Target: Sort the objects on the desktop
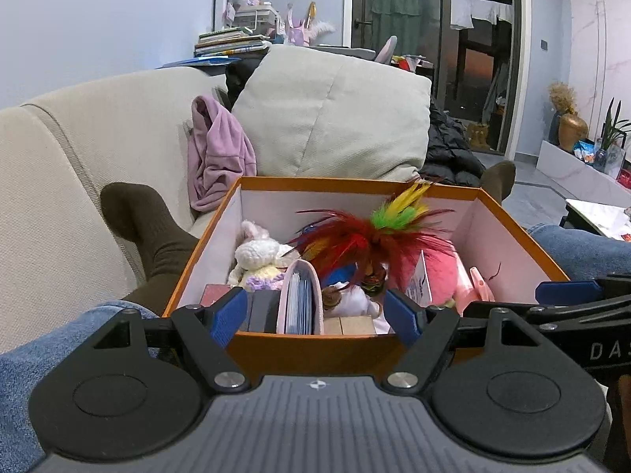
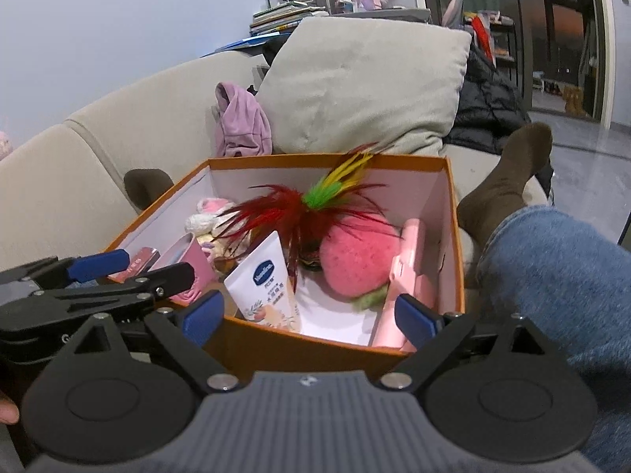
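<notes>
Both your left gripper (image 1: pixel 315 311) and right gripper (image 2: pixel 309 313) have wide, empty jaws at the orange box (image 2: pixel 299 345), frame centre. Pick one item, perhaps the lotion tube (image 2: pixel 268 287) at lower centre, avoiding the feathers (image 2: pixel 311 205).

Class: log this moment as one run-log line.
left gripper: open | right gripper: open, empty | orange box: full | feather toy: on top

Matt cardboard is being shown by the orange box (image 2: pixel 315 349); glossy feathers (image 2: pixel 303 213), a fuzzy plush strawberry (image 2: pixel 355 260), a smooth plastic tube (image 2: pixel 268 283).
</notes>
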The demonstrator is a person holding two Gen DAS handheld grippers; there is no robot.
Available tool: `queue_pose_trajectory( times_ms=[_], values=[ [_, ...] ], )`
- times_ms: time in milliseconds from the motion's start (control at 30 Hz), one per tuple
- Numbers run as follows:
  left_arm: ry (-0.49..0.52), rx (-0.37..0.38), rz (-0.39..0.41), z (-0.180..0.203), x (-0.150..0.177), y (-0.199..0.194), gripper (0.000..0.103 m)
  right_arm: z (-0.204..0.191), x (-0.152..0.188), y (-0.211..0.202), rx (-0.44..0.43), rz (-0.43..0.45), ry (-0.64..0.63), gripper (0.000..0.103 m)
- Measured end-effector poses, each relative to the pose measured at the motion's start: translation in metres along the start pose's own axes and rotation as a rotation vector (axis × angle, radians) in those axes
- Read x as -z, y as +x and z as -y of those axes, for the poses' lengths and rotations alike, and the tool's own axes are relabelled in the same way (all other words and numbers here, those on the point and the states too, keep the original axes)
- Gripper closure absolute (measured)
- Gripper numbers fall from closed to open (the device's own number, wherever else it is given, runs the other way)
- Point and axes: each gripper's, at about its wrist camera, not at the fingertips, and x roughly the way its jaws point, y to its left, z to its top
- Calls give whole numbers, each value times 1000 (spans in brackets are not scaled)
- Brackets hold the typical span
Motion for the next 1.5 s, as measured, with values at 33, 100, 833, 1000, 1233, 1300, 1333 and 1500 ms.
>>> queue_pose_trajectory(
  times_ms=[33,100,833,1000,1233,1300,1333,1500],
  values=[
    [0,0,1,0,0,0,14,0,0,0,-1,1,-2,9],
    [0,-1,0,0,0,0,14,0,1,0,-2,2,-4,9],
    [-14,-2,-2,-1,-1,0,13,-1,2,0,1,12,-15,6],
    [-15,-5,-2,-2,-1,-1,14,-1,2,0,1,13,-15,5],
    [-14,-6,-2,-2,-1,-1,14,0,2,0,-1,14,-16,5],
    [-14,-5,-2,-2,-1,-1,14,0,2,0,-1,15,-17,5],
    [-14,-5,-2,-1,-1,-1,14,0,2,0,-1,15,-16,5],
    [-14,-6,-2,-1,-1,-1,14,0,2,0,0,15,-16,5]
  ],
)
